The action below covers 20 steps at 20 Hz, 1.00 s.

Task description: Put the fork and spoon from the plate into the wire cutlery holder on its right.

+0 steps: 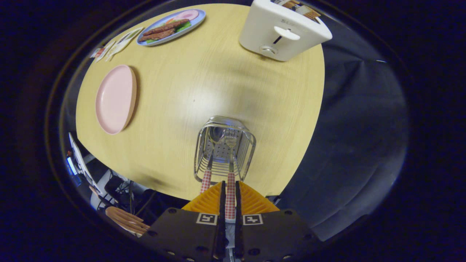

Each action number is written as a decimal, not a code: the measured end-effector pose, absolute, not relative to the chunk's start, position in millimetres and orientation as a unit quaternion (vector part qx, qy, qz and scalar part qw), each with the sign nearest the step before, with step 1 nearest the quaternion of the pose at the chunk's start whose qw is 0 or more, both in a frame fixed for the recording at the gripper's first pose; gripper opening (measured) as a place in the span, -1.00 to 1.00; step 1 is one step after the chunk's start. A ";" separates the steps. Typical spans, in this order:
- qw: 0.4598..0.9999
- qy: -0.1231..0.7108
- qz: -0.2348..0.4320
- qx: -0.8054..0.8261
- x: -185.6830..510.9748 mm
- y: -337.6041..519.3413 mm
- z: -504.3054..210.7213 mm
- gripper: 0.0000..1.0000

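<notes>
Hand-held gripper (229, 198) grasps the checked handle of the fork (230, 182), whose head already sits inside the wire cutlery holder (224, 149) beside the spoon (208, 171). I would lower it straight, then release gently. The pink plate (115, 99) is empty.

We lose the fork's (230, 171) handle end between the gripper (229, 191) fingers. Spoon (208, 171) bowl blurs behind the holder (224, 149) wires. Toaster (284, 29) top cut off. Cards (116, 45) beyond the plate too small to tell.
</notes>
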<state>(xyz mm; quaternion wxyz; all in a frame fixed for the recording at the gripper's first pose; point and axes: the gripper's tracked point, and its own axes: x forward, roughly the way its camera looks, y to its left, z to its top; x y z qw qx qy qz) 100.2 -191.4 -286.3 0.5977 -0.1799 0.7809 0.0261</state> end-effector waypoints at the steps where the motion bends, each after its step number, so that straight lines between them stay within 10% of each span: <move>1: 0.609 0.772 0.025 -0.180 102.8 -190.6 -285.1 -0.67; 11: 0.738 0.665 0.034 -0.113 104.5 -113.3 -261.1 0.96; 20: 0.869 0.488 -0.002 -0.084 100.9 -25.5 -206.2 0.95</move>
